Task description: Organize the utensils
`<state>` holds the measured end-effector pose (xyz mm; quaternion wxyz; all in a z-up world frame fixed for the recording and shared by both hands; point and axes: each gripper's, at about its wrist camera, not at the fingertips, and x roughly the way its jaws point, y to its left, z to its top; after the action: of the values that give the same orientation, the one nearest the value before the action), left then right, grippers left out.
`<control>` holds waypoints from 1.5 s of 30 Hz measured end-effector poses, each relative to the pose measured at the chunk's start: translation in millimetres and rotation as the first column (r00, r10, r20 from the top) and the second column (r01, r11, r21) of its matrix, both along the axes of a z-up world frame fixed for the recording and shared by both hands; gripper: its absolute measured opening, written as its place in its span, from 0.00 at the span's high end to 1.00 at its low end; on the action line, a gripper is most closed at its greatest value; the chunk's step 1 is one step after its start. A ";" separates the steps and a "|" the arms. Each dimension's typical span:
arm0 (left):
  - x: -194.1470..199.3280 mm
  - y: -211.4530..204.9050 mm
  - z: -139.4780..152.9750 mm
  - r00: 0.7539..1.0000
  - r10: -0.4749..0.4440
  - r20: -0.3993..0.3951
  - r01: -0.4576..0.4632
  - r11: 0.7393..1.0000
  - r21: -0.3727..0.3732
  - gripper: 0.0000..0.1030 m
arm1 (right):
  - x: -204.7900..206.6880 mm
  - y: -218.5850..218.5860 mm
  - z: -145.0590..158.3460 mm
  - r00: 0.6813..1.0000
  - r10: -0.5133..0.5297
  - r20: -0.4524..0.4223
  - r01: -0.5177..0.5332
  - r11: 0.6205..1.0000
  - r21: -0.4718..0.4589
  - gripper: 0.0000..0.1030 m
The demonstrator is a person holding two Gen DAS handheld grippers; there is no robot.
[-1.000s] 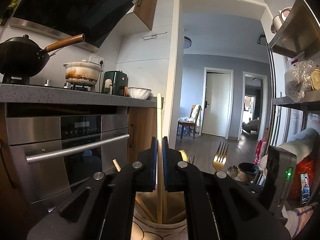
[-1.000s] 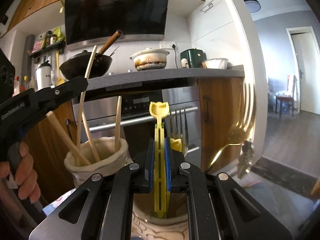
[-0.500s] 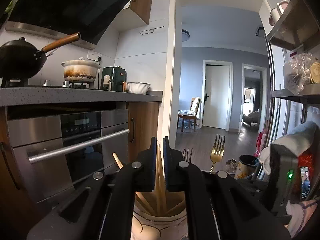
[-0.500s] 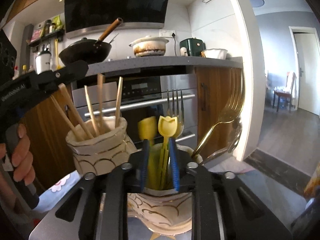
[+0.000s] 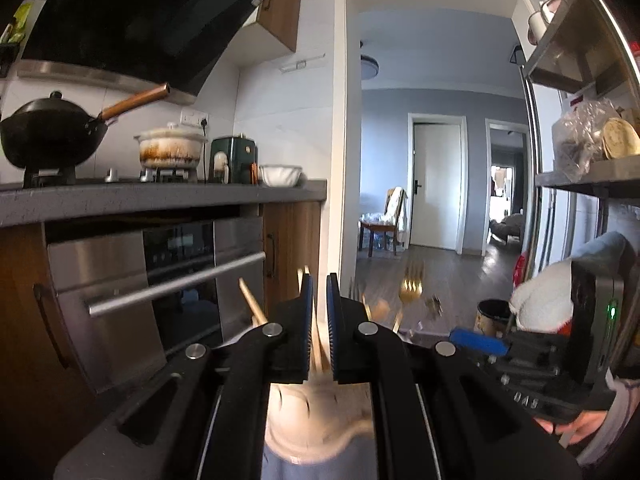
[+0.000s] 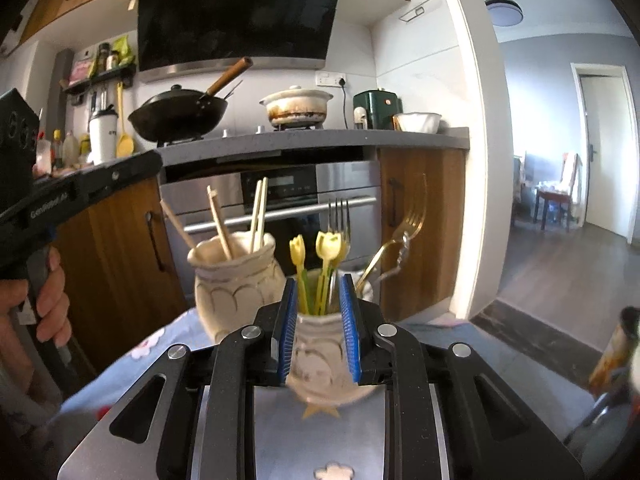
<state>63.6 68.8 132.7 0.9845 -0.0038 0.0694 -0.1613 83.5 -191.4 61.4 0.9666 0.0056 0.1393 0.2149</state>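
Note:
Two cream ceramic jars stand on a blue flowered cloth. The left jar [image 6: 236,276] holds several wooden chopsticks [image 6: 258,214]. The right jar [image 6: 324,356] holds two yellow tulip-topped picks [image 6: 329,246], a silver fork [image 6: 339,220] and a gold fork [image 6: 404,232]. My right gripper [image 6: 319,322] is open and empty, its jaws either side of the right jar's mouth. My left gripper [image 5: 318,328] is open a little and empty, just above the chopstick jar [image 5: 316,416], with chopsticks [image 5: 252,304] behind its jaws.
A counter [image 6: 320,142] with a black wok [image 6: 178,114], a white pot [image 6: 296,106] and a steel oven [image 6: 280,208] stands behind the jars. A metal shelf rack [image 5: 588,168] is at the right. An open doorway [image 6: 568,160] leads to a hallway.
My left gripper let a chopstick drop into the left jar and opened. My right gripper released the yellow pick into the right jar, opened wide and drew back.

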 end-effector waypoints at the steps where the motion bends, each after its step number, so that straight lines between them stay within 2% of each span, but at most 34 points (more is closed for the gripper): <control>1: -3.2 0.2 -3.7 1.000 -0.001 -0.011 0.001 1.000 -0.001 0.93 | -5.6 -1.1 -1.4 1.000 -0.002 0.001 0.002 1.000 -0.007 0.77; 2: -9.3 0.7 -10.7 1.000 0.000 -0.027 0.000 1.000 0.000 0.92 | -9.7 -1.6 -2.8 1.000 -0.004 0.002 0.004 1.000 -0.013 0.73; 4: -16.4 1.5 -20.8 0.999 0.003 -0.044 -0.003 1.000 0.005 0.80 | -17.9 -2.2 -5.6 1.000 -0.001 0.010 0.001 1.000 -0.029 0.68; 5: -21.0 2.2 -29.5 0.998 0.006 -0.058 -0.006 1.000 0.008 0.72 | -21.3 -2.4 -7.3 1.000 -0.001 0.014 0.001 0.999 -0.036 0.65; 7: -25.3 2.9 -40.9 0.997 0.009 -0.077 -0.009 1.000 0.010 0.68 | -27.5 -2.9 -11.9 1.000 -0.003 0.023 0.004 0.998 -0.058 0.62; 9: -28.5 4.7 -55.0 0.994 0.022 -0.106 -0.020 1.000 0.018 0.63 | -32.6 -3.1 -17.4 0.999 -0.007 0.037 0.010 0.996 -0.085 0.49; 12: -30.3 7.1 -71.4 0.991 0.040 -0.128 -0.035 0.999 0.038 0.50 | -37.5 -5.8 -23.6 0.999 -0.008 0.046 0.013 0.995 -0.102 0.35; 14: -30.9 7.1 -79.3 0.990 0.054 -0.131 -0.047 0.997 0.056 0.45 | -38.3 -7.7 -29.3 0.999 -0.013 0.048 0.019 0.993 -0.113 0.28; 19: -29.5 7.4 -90.6 0.989 0.075 -0.127 -0.065 0.995 0.081 0.31 | -36.8 -10.9 -37.3 0.999 -0.014 0.040 0.019 0.993 -0.120 0.23; 23: -32.3 7.7 -88.9 0.991 0.074 -0.109 -0.066 0.995 0.077 0.22 | -35.4 -14.7 -37.7 0.999 -0.007 0.033 0.011 0.995 -0.097 0.20; 30: -39.1 3.3 -88.5 0.994 0.081 -0.074 -0.073 0.992 0.100 0.15 | -36.6 -26.6 -36.5 0.999 0.002 0.036 -0.001 0.999 -0.034 0.14; 45: -42.5 2.1 -86.7 0.996 0.081 -0.040 -0.077 0.991 0.110 0.11 | -40.2 -25.4 -35.4 0.998 0.012 0.056 -0.010 0.999 -0.037 0.10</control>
<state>21.1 70.9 46.0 0.9870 0.0436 0.0995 -0.1181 43.3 -216.8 26.0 0.9689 -0.0192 0.1161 0.2177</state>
